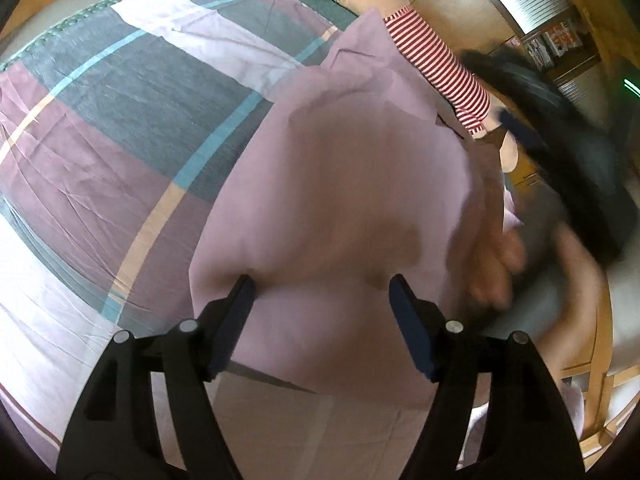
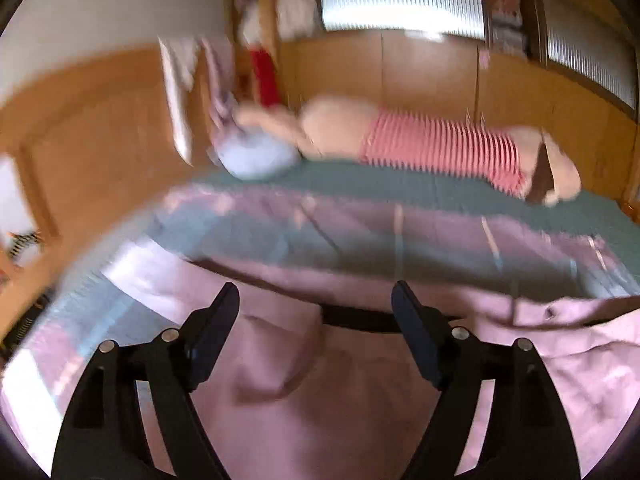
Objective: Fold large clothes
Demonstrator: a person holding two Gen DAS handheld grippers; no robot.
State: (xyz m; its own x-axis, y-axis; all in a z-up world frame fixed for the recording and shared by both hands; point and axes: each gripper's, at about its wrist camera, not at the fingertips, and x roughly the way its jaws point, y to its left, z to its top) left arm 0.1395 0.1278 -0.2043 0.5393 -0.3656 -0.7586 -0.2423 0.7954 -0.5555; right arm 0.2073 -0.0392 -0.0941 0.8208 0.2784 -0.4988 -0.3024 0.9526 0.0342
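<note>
A large pink garment (image 1: 344,184) lies spread on a bed covered by a plaid sheet (image 1: 120,112). My left gripper (image 1: 322,286) is open, its fingers straddling the garment's near part just above the cloth. In the right wrist view the same pink garment (image 2: 320,392) fills the lower half, with a button (image 2: 551,312) near its right edge. My right gripper (image 2: 316,294) is open above the garment and holds nothing. The right gripper (image 1: 560,152) also shows in the left wrist view as a blurred black shape at the right.
A plush toy in a red striped shirt (image 2: 440,148) lies along the bed's far side, next to a pale blue cushion (image 2: 256,156). Wooden cabinets (image 2: 400,68) stand behind the bed. A wooden chair frame (image 1: 596,384) is at the lower right.
</note>
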